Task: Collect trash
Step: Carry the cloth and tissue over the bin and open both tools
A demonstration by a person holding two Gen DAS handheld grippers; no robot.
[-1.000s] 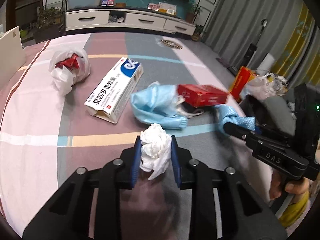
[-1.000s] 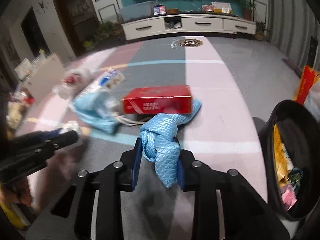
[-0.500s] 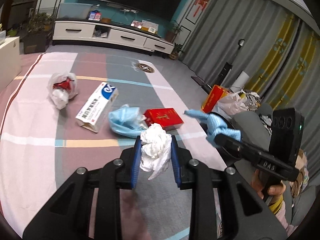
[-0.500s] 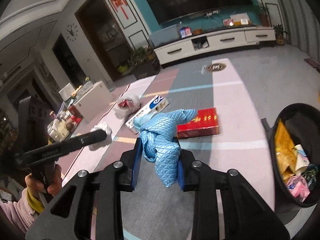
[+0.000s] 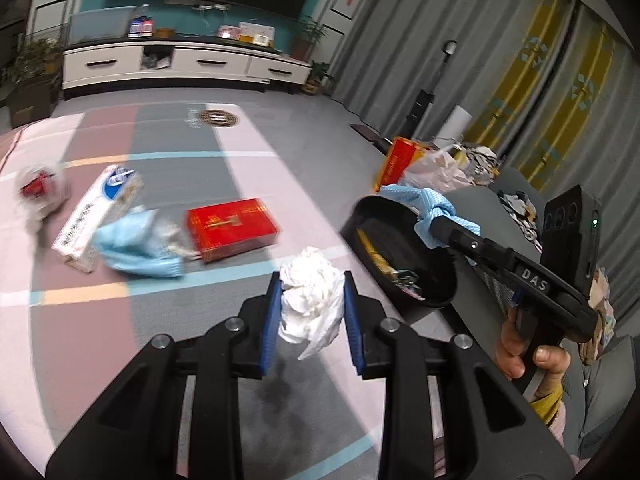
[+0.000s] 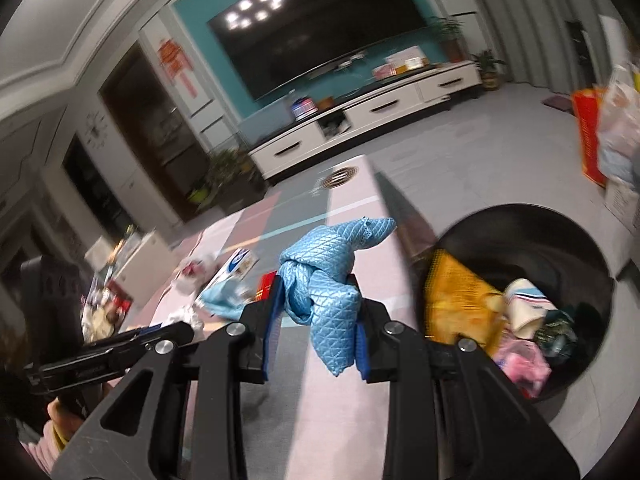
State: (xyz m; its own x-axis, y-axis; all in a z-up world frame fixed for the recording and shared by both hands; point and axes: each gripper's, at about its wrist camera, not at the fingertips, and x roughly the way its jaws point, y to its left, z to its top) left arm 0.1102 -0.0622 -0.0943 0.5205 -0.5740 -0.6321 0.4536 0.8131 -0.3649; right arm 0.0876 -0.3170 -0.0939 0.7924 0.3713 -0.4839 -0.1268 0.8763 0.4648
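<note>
Nearest first, each line placed from the grippers:
Left gripper [image 5: 311, 298]: narrow, its blue pads pressing both sides of a crumpled white tissue [image 5: 311, 300] held above the striped floor mat [image 5: 80, 340].
Right gripper [image 6: 318, 302]: narrow, clamped on a knotted blue cloth [image 6: 320, 280] whose loose end hangs below the pads.
Right gripper seen from the left camera [image 5: 434, 226]: ahead and to the right of the left gripper, carried by a hand [image 5: 528, 356]; the blue cloth [image 5: 434, 210] hangs over the near rim of the bin.
Trash bin [image 5: 400, 256]: black and round, just ahead-right of the left gripper; from the right camera the bin [image 6: 580, 240] lies just right of the right gripper, and it already holds an orange-yellow wrapper [image 6: 456, 292], a paper cup [image 6: 524, 304] and pink plastic [image 6: 520, 364].
Red box [image 5: 232, 228]: on the mat, ahead and slightly left of the left gripper.
Blue face mask [image 5: 136, 248]: touching the red box's left end, farther left of the left gripper.
White and blue carton [image 5: 96, 216]: beside the mask, overlapped by it.
Plastic bag with red inside [image 5: 38, 196]: far left of the left gripper, blurred.
Red bag and plastic bags [image 5: 420, 164]: beyond the bin, by a grey sofa [image 5: 480, 204].
TV cabinet [image 5: 180, 66]: white, against the far wall, well ahead of both grippers.
</note>
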